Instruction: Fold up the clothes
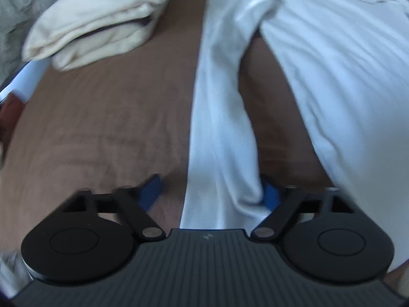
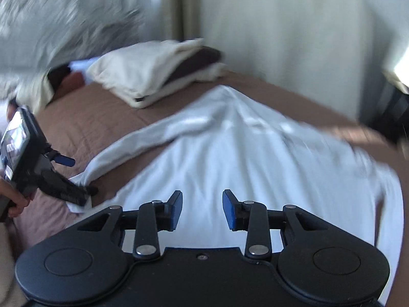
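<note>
Both tongs work on one white shirt (image 2: 230, 153), which lies spread on a brown bed (image 1: 89, 128). Left tongs (image 1: 212, 192) stand wide, their blue pads apart, with the shirt's long sleeve (image 1: 219, 117) running between them; the right-hand pad touches the sleeve's edge, the other stands clear of the cloth, so nothing is clamped. In the right wrist view the same left tongs (image 2: 84, 192) sit at the sleeve's end, at the near left of the shirt, held by a hand (image 2: 15, 199). Right tongs (image 2: 202, 209) hover over the shirt's near hem with a gap between their pads and no cloth caught.

The shirt's body lies fairly flat, collar end away from the tongs, the left sleeve stretched out from it at a slant, with a strip of bed showing between sleeve and body. The other sleeve seems to lie along the far right side of the shirt, though blur hides its outline.

By my reading, the sleeve is the step in hand: either it is about to be pinched and carried over the body, or it has just been let go after being laid straight. A pinch would need the left pads to close on the cuff.

Beyond the shirt, toward the wall, a folded cream stack (image 2: 153, 76) rests on the bed.
</note>
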Action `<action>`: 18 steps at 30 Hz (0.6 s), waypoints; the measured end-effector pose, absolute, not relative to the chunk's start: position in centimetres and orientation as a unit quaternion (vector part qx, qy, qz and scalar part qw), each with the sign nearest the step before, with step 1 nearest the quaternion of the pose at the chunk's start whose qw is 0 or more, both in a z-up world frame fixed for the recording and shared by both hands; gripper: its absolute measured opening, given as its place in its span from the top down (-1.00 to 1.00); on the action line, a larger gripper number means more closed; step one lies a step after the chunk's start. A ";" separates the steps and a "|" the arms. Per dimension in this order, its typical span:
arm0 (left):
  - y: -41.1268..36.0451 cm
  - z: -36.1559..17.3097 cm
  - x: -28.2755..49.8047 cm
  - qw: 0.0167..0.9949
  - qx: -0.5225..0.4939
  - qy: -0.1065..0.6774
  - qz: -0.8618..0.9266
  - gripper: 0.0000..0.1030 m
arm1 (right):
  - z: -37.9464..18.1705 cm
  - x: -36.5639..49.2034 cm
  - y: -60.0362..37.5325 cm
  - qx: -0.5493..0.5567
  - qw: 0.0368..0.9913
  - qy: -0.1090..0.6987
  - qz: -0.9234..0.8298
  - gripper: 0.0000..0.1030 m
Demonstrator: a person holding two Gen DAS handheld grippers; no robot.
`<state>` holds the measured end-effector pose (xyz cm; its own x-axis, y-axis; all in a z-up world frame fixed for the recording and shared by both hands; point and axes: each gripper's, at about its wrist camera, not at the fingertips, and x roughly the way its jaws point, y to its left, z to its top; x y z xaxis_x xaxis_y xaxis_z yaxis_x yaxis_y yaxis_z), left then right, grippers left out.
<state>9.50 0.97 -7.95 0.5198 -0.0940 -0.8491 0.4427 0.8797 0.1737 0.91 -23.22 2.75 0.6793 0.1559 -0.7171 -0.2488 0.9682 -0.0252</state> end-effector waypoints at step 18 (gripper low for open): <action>14.8 -7.3 21.9 0.901 0.140 0.379 0.155 0.20 | -6.1 9.0 -29.4 -0.024 0.887 0.457 0.058 0.25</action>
<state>21.88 14.77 -7.34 0.6642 0.3859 -0.6402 -0.1743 0.9128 0.3694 9.02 -29.38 -6.14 0.5755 0.0811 -0.8138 -0.1243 0.9922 0.0109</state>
